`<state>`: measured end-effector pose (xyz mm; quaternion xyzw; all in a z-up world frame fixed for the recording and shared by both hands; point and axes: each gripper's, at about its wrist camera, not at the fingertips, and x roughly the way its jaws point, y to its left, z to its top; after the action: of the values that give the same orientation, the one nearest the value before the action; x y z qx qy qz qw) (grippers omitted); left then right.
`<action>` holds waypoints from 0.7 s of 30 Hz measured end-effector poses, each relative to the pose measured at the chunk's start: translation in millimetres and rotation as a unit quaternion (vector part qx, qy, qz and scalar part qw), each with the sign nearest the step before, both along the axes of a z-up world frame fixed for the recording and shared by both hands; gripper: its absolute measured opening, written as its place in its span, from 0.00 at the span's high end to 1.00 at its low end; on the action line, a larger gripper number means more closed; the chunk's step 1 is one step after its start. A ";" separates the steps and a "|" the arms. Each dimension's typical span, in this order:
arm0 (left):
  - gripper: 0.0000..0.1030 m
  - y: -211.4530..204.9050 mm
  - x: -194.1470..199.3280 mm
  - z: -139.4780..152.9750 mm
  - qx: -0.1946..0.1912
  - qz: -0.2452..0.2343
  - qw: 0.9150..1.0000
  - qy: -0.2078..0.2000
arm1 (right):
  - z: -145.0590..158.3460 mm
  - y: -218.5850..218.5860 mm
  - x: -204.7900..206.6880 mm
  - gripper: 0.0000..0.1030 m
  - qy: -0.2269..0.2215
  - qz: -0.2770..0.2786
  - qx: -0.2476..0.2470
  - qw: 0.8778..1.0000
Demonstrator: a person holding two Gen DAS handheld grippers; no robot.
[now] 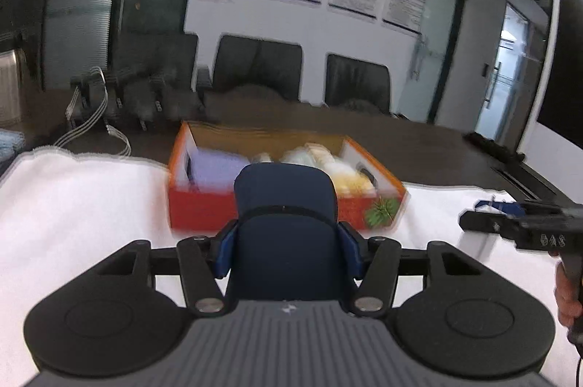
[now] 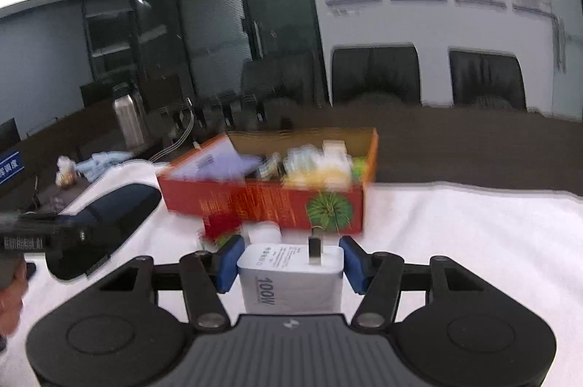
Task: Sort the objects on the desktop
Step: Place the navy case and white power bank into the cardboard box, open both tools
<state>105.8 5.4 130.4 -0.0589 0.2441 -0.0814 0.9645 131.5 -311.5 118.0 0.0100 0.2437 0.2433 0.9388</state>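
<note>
My left gripper (image 1: 285, 252) is shut on a dark navy case (image 1: 286, 204) and holds it above the white cloth, in front of the orange box (image 1: 204, 204). The case also shows in the right wrist view (image 2: 109, 212). My right gripper (image 2: 290, 265) is shut on a white 100W charger (image 2: 291, 281), prongs facing forward, near the same orange box (image 2: 269, 204). The box holds a purple booklet (image 2: 218, 164) and several small packets. My right gripper shows at the right of the left wrist view (image 1: 481, 210).
A white cloth (image 1: 73, 204) covers the near part of a dark table (image 1: 419, 146). A small white object (image 2: 264, 232) and something red and green (image 2: 218, 234) lie before the box. A steel flask (image 2: 127, 121), cables (image 1: 91, 117) and black chairs (image 1: 255, 66) stand behind.
</note>
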 end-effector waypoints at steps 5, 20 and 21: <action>0.44 5.9 91.8 15.8 0.016 0.035 0.999 0.036 | 27.4 41.8 70.1 0.46 -0.001 0.006 -0.002 1.000; 0.38 27.6 209.2 -73.0 0.064 0.042 0.988 0.135 | -54.4 162.2 242.4 0.46 0.148 -0.005 -0.048 0.988; 0.38 27.4 208.2 -72.7 0.061 0.039 0.988 0.137 | -61.5 162.1 245.0 0.45 0.156 -0.010 -0.047 0.987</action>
<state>313.9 32.8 57.7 -0.0201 0.3760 -0.0196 0.9262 376.5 -149.4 56.5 0.0068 0.3985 0.2173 0.8910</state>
